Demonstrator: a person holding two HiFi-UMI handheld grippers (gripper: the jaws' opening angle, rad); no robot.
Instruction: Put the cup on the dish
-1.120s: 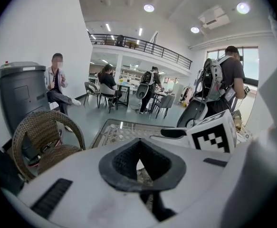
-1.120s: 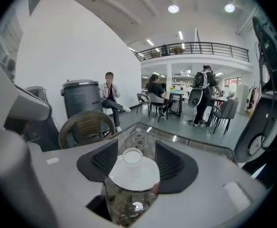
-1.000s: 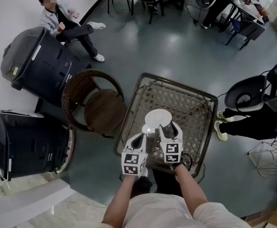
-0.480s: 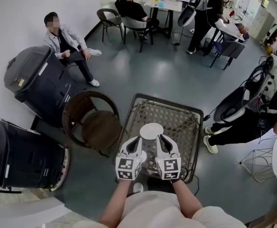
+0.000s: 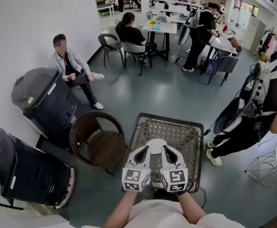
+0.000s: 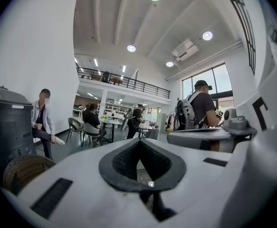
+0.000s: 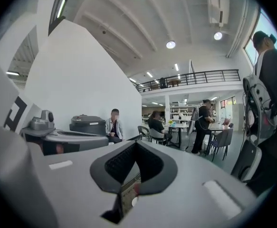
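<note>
Two grippers hung side by side above the table, one in each hand, with their marker cubes toward the person. Left gripper (image 5: pixel 145 151): jaws together, tips meeting, and only a teardrop gap between the black pads, with nothing in it. Right gripper (image 5: pixel 167 151): jaws had just been closing and were together too, nothing held between them. Both bodies were smooth white plastic with dark, knurled pads. Both pointed roughly level out into the room.

Dish (image 5: pixel 156 141): white, round and smooth, about the middle of the table top. It showed between the two gripper tips, which covered its sides in the head view. Cup: could not be made out, the grippers were in the way.

Table (image 5: pixel 178 129): square, with a woven wicker top in a dark metal frame. Just off its left edge stood a round wicker chair (image 5: pixel 99 146) with a brown weave and a dark rim. Further left, well apart from the table, were a far bin (image 5: pixel 45 101) and a near bin (image 5: pixel 22 172), both big, dark grey and rounded, by the white wall. Floor (image 5: pixel 152 94): grey and glossy. A seated person (image 5: pixel 69 68) in a light jacket was beyond the far bin. A standing person (image 5: pixel 276 87) in black, wearing white gear, stood off the table's right edge. More people sat at desks at the room's far end.
</note>
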